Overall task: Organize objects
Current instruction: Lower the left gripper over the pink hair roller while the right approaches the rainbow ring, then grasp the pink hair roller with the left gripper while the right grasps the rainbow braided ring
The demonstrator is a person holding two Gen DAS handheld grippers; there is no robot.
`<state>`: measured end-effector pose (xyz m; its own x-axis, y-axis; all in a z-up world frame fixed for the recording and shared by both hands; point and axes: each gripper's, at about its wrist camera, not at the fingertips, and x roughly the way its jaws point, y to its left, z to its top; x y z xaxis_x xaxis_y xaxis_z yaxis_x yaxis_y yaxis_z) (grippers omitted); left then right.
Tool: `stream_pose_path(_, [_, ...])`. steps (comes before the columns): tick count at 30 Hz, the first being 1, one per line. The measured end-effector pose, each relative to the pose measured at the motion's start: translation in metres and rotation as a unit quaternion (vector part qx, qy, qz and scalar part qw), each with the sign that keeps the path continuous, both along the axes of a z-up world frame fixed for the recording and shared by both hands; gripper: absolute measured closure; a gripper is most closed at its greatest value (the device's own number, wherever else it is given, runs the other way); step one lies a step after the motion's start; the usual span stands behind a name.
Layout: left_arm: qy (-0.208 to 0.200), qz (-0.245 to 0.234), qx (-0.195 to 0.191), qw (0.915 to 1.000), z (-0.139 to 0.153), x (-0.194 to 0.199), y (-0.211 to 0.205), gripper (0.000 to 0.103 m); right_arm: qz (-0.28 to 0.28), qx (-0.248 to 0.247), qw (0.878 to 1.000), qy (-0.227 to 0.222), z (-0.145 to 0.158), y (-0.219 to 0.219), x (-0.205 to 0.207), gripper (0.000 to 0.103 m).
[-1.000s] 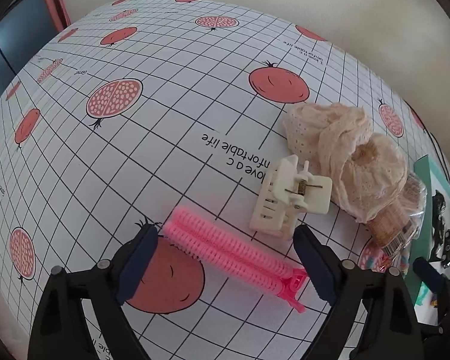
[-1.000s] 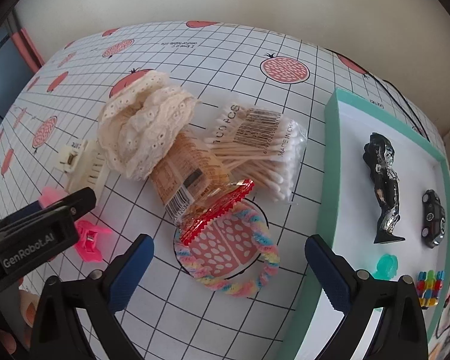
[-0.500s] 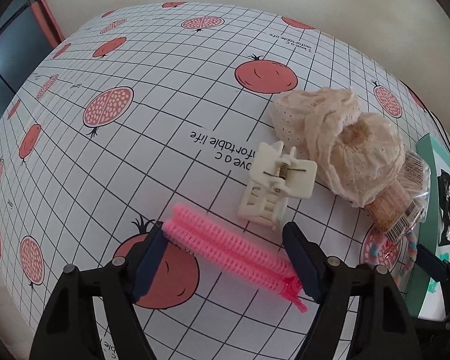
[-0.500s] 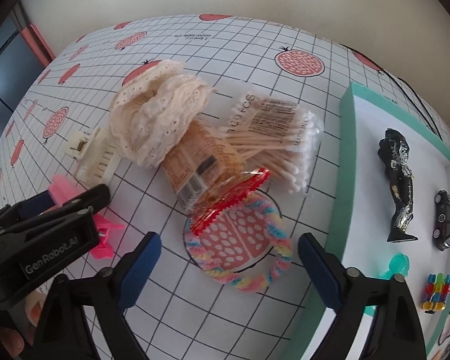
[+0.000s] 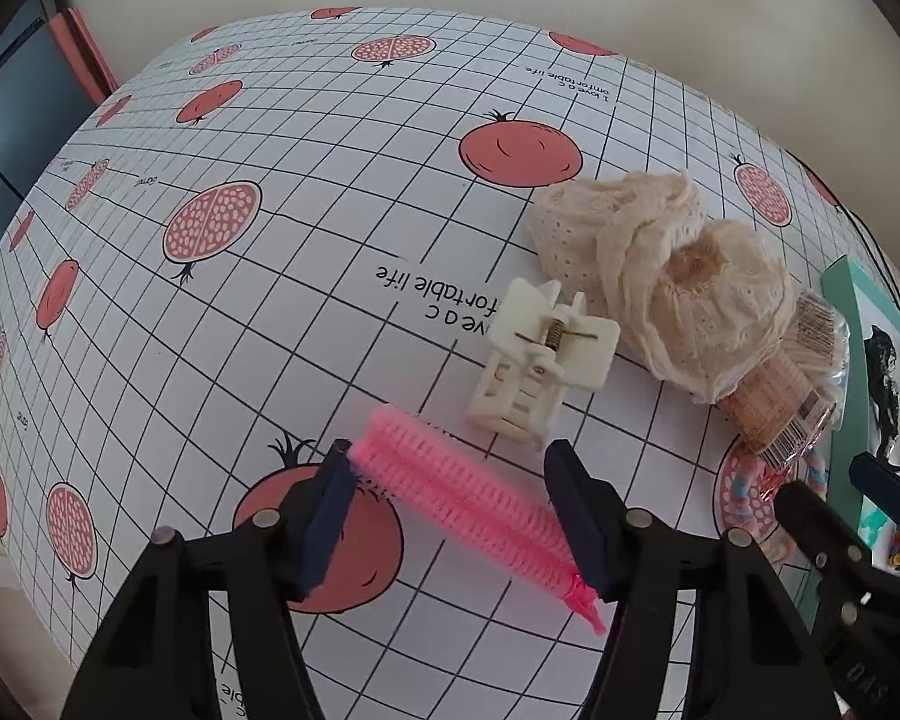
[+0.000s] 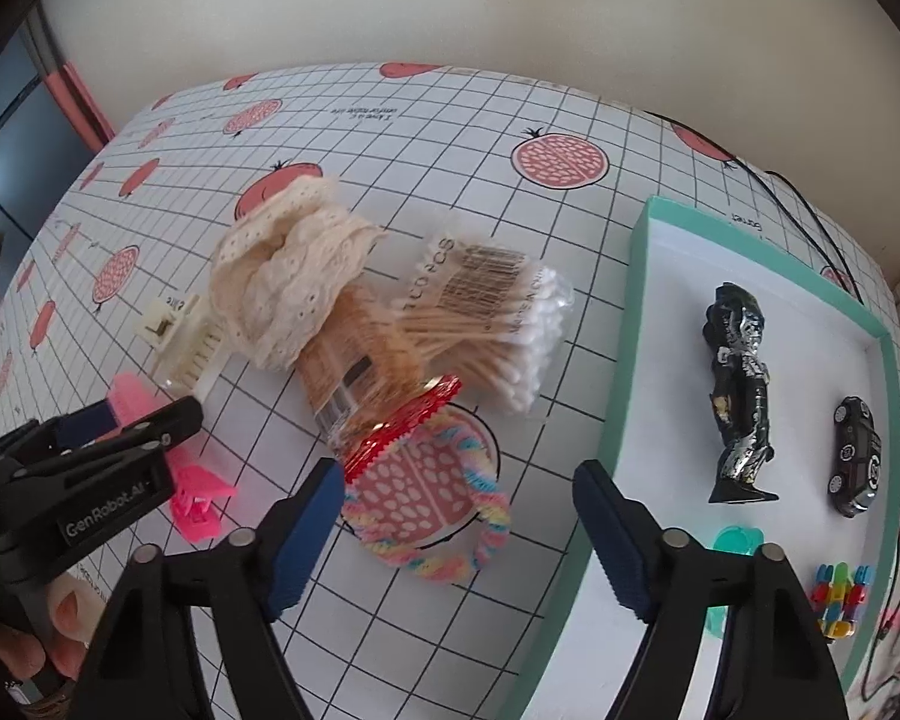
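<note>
Left gripper [image 5: 450, 516]: fingers have drawn in around the pink bristled roller clip [image 5: 474, 498]; gap narrower than a second ago, left pad now touching bristle end, right pad just beside it. Right gripper [image 6: 456, 531]: drifted forward and left; pastel braided hair tie [image 6: 432, 510] now lower, between its spread fingers.

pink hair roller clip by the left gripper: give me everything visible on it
The pink hair roller clip is a long, bright pink plastic piece with two bristly, ridged rolls side by side, ending in a flat pinch tab at its near end. It lies flat on the pomegranate-print tablecloth, diagonally between the open fingers of the left gripper, partly over a printed red fruit. The cream claw clip sits just beyond it; contact is unclear.
</note>
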<state>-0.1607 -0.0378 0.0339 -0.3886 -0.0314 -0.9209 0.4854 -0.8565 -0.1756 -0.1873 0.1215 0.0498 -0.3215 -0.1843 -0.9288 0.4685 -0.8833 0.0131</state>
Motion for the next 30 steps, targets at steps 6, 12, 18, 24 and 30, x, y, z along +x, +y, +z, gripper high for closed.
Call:
stream_pose_path(6, [-0.005, 0.001, 0.002, 1.0000, -0.002, 0.004, 0.002, 0.061, -0.007, 0.011, 1.000, -0.007, -0.014, -0.004, -0.008, 0.051])
stream_pose_path(12, [-0.005, 0.007, 0.006, 0.9999, 0.001, 0.006, -0.001, 0.065, -0.002, 0.022, 1.000, -0.005, -0.020, -0.003, -0.004, 0.071])
stream_pose_path(18, [-0.004, 0.018, 0.010, 0.9998, 0.006, 0.010, -0.003, 0.069, 0.005, 0.006, 1.000, -0.018, -0.020, 0.000, -0.003, 0.094])
stream_pose_path(24, [0.004, 0.024, 0.013, 0.9996, 0.016, 0.016, -0.003, 0.071, 0.013, -0.001, 0.999, -0.031, -0.013, 0.004, 0.003, 0.095])
stream_pose_path(30, [0.012, 0.037, 0.030, 0.9988, 0.007, 0.017, -0.019, 0.072, 0.024, -0.003, 0.999, -0.021, 0.004, 0.010, 0.012, 0.095])
